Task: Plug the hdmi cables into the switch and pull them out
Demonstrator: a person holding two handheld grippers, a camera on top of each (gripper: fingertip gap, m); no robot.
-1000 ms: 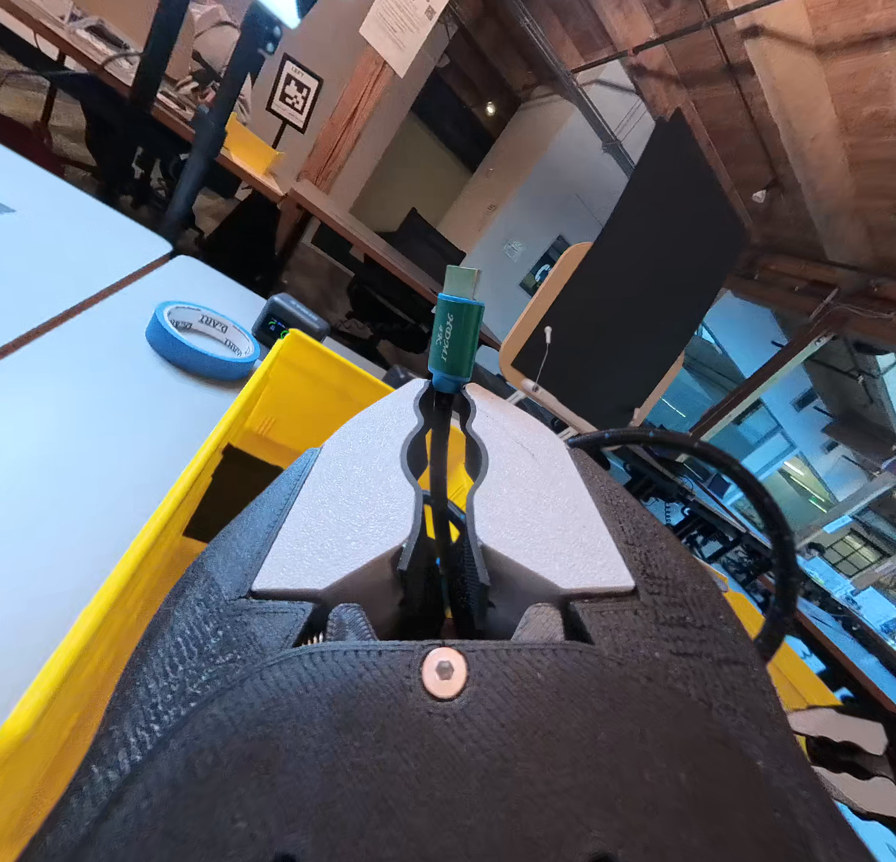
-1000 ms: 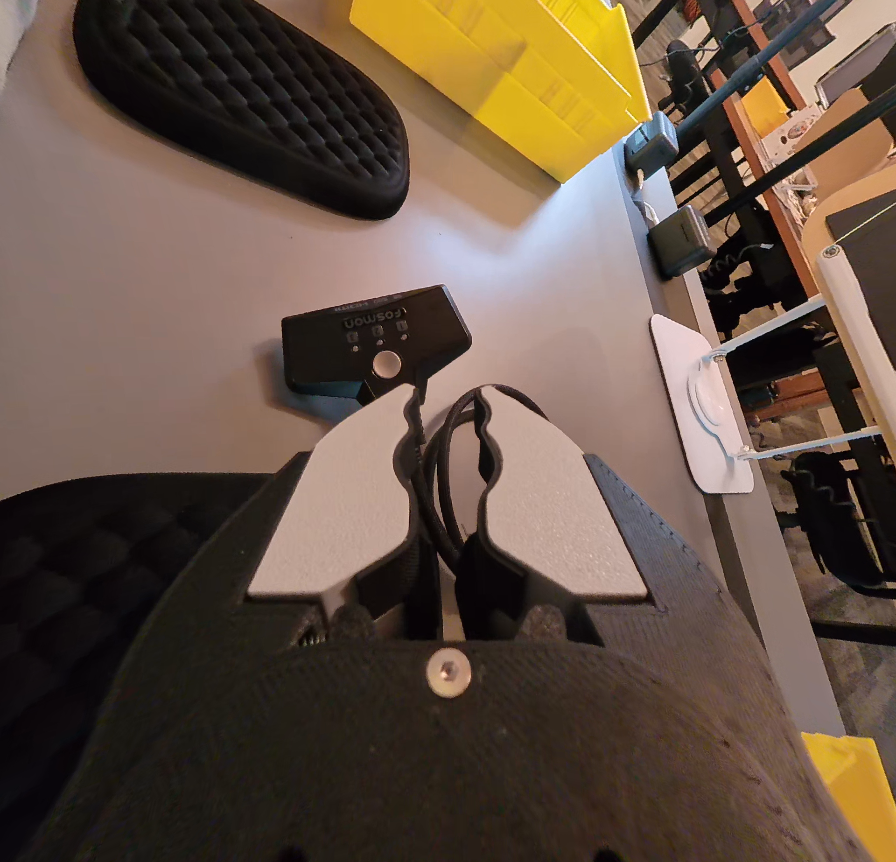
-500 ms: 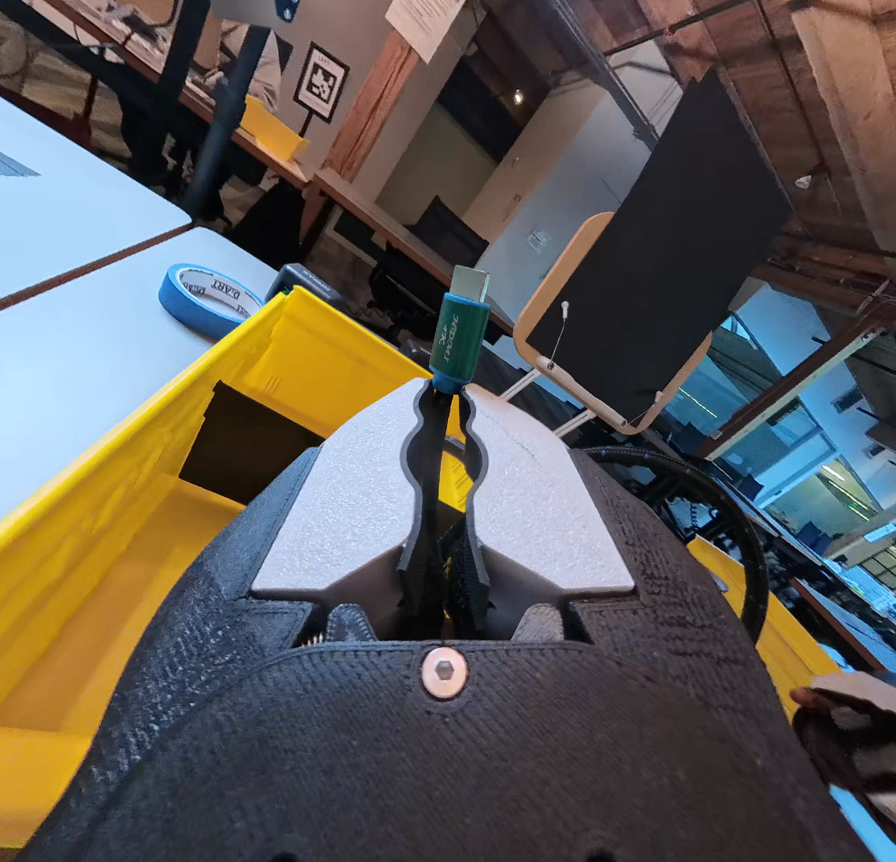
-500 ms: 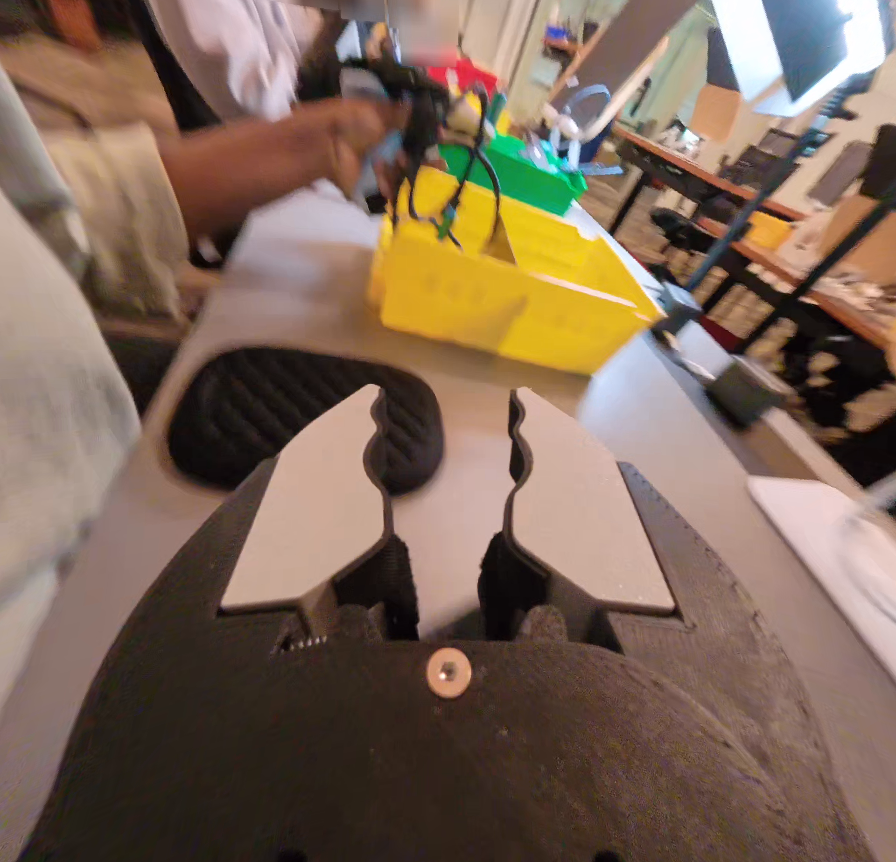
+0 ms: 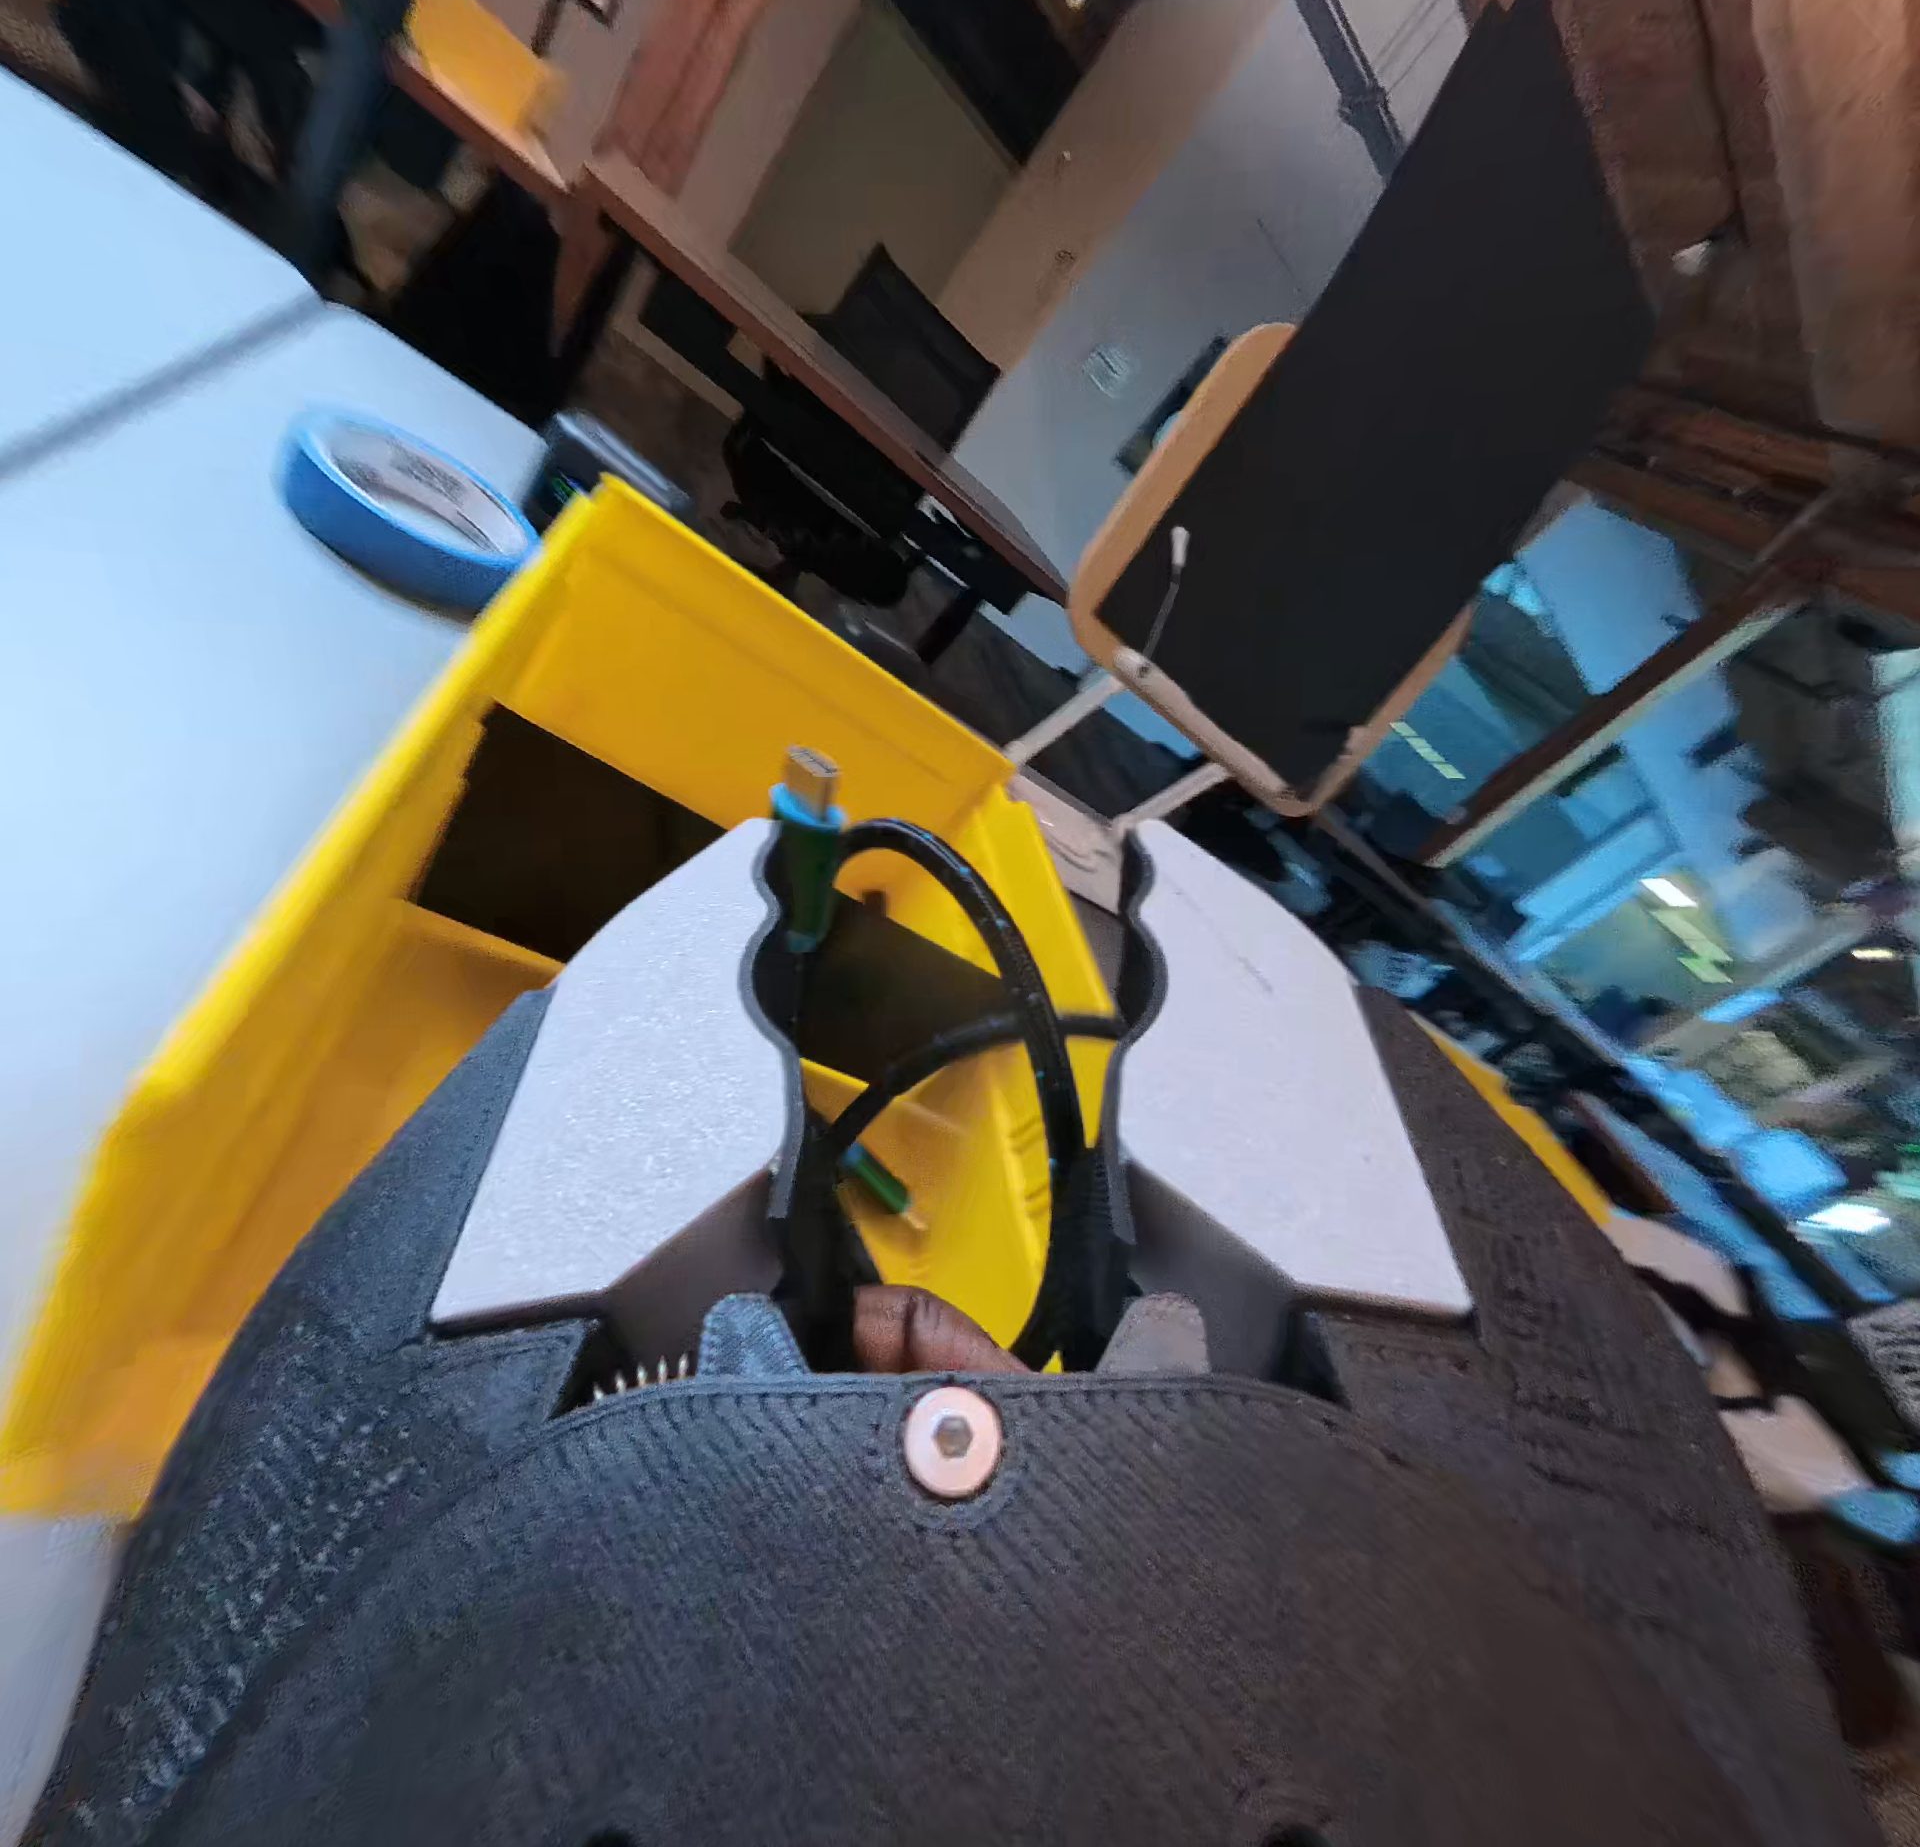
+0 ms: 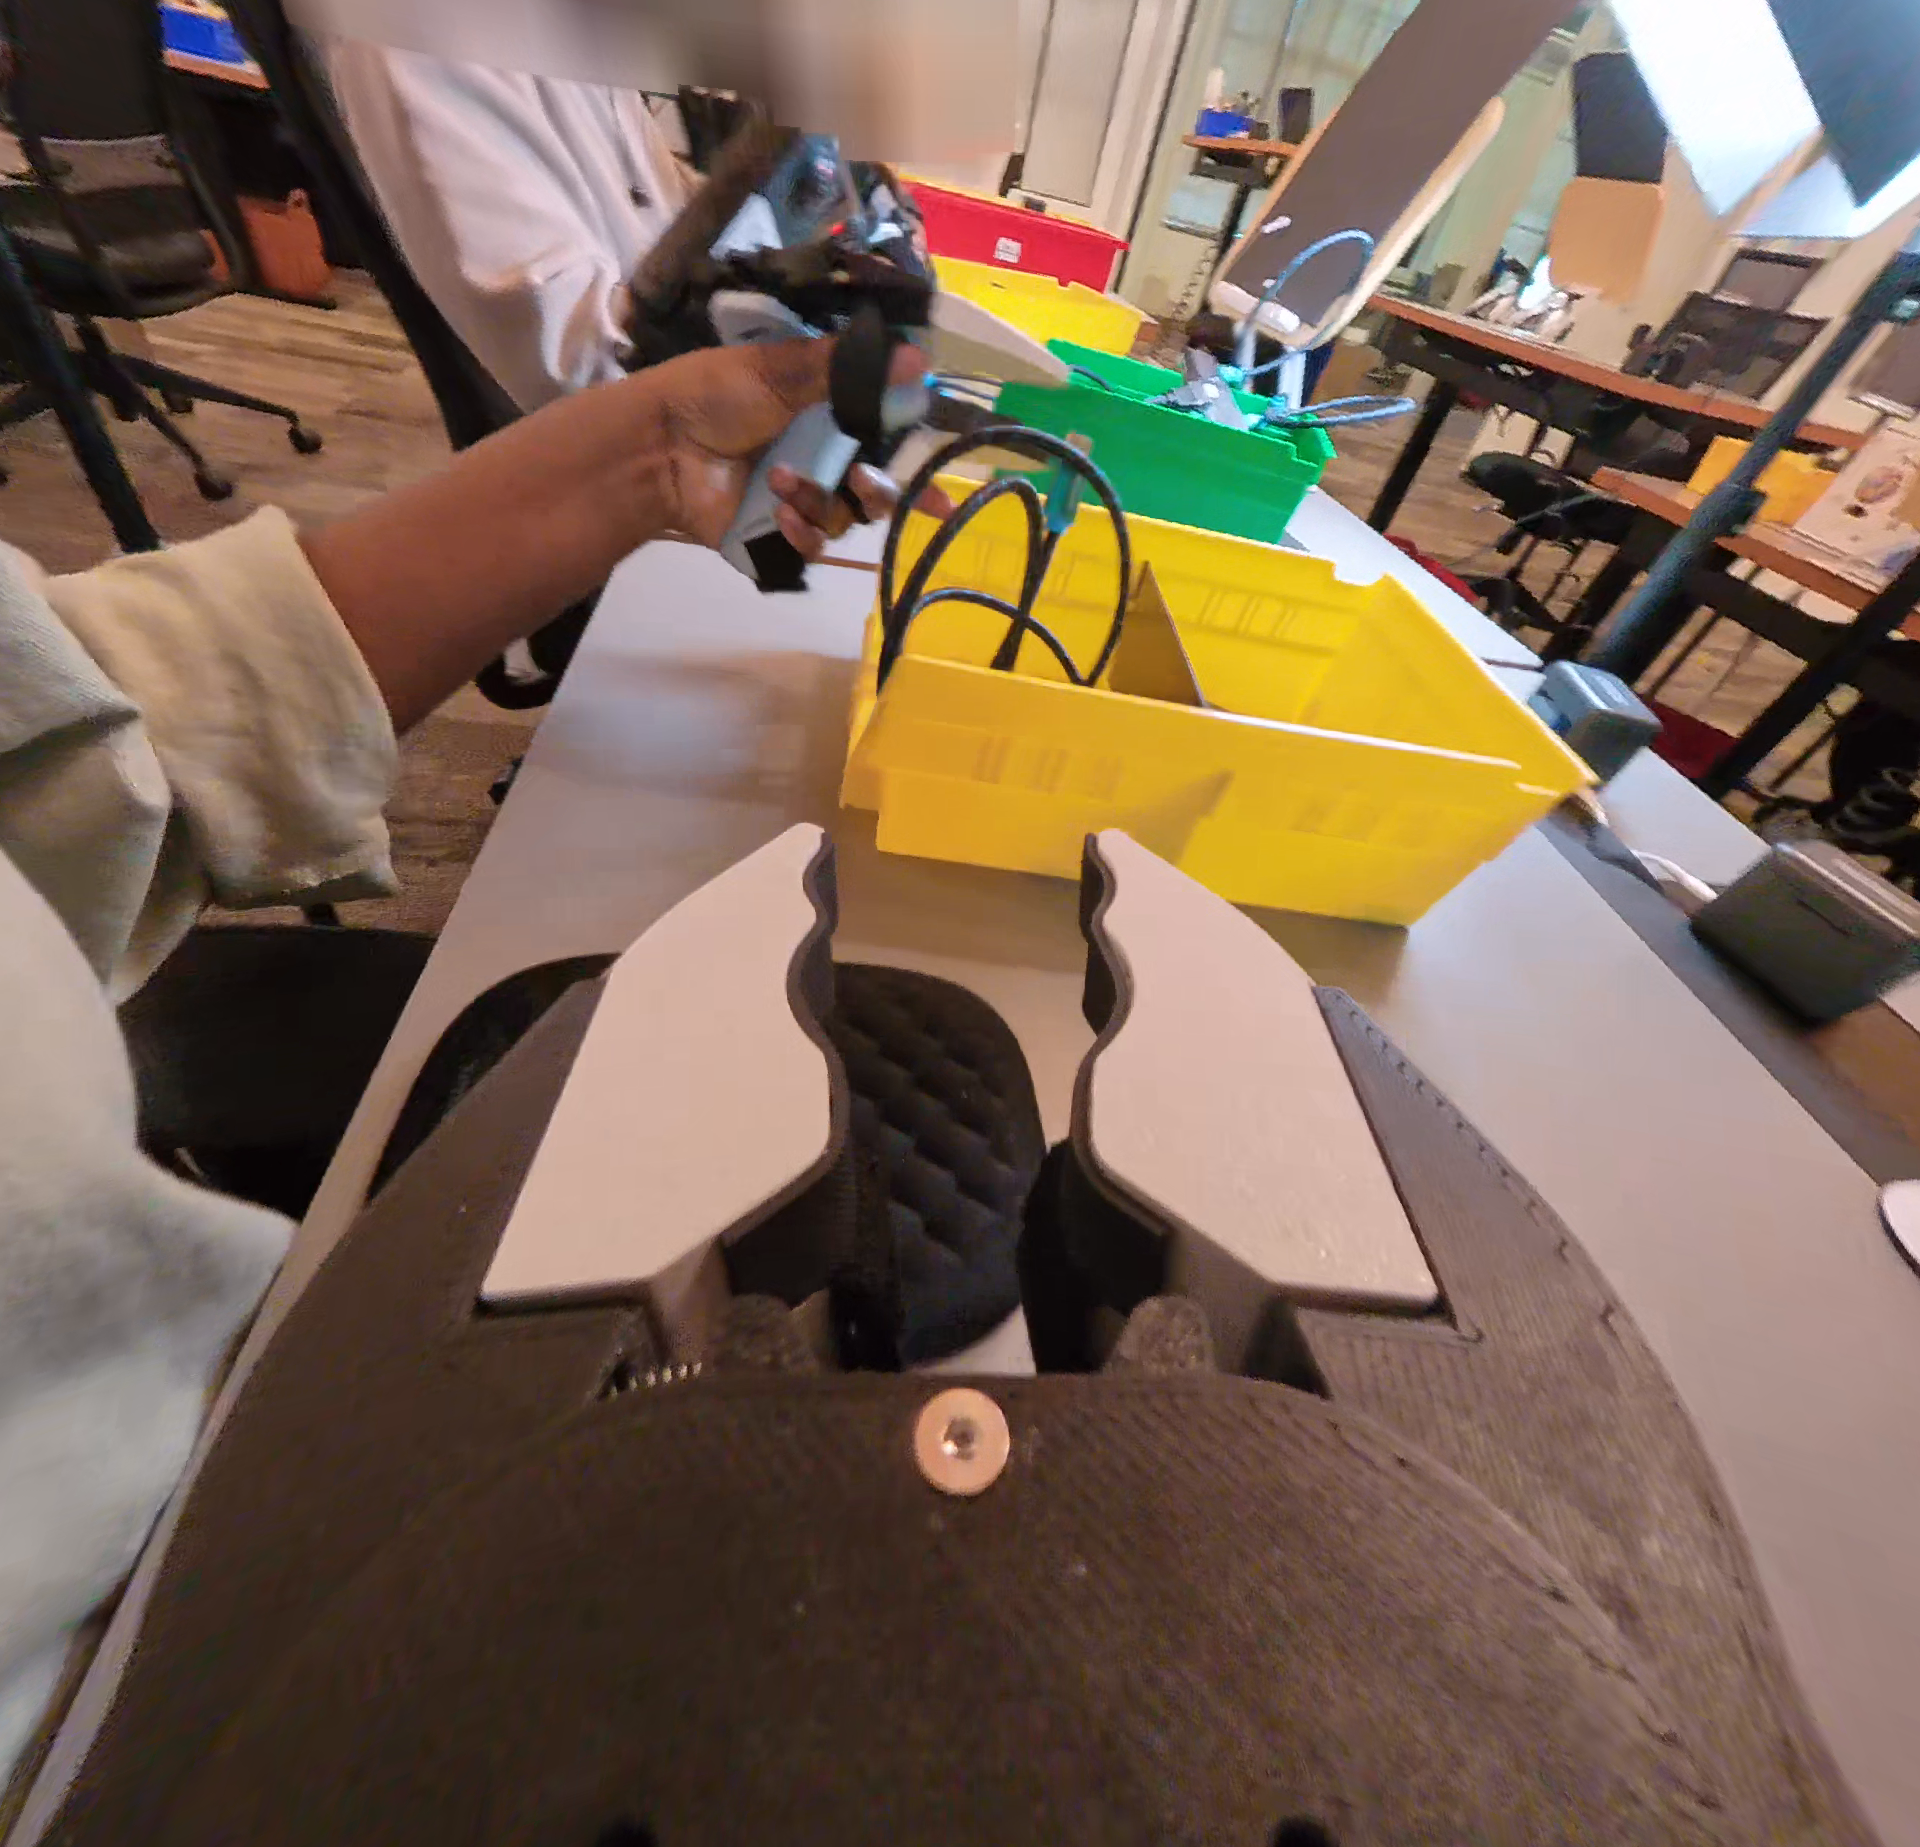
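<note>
In the left wrist view my left gripper (image 5: 951,852) is open, jaws wide apart, over the yellow bin (image 5: 665,654). The black HDMI cable (image 5: 1023,976) hangs loose in a loop between the jaws. Its green plug (image 5: 805,862) leans against the left finger, and a second green plug (image 5: 878,1189) points down into the bin. My right gripper (image 6: 956,852) is open and empty above a black padded mat (image 6: 935,1111). The right wrist view also shows the left gripper (image 6: 1023,358), held by a hand, above the bin (image 6: 1195,789) with the cable (image 6: 997,571) drooping into it. The switch is out of view.
A blue tape roll (image 5: 405,509) lies on the table left of the bin. A green bin (image 6: 1164,447) and a red bin (image 6: 1008,234) stand behind the yellow one. Grey boxes (image 6: 1849,935) sit at the table's right edge. A person's arm (image 6: 520,509) reaches across. Tip to tip, the grippers are about 30 cm apart.
My left gripper has opened and let go of the cable over the yellow bin. My right gripper has let go of its cable, lifted away from the switch and now faces along the table.
</note>
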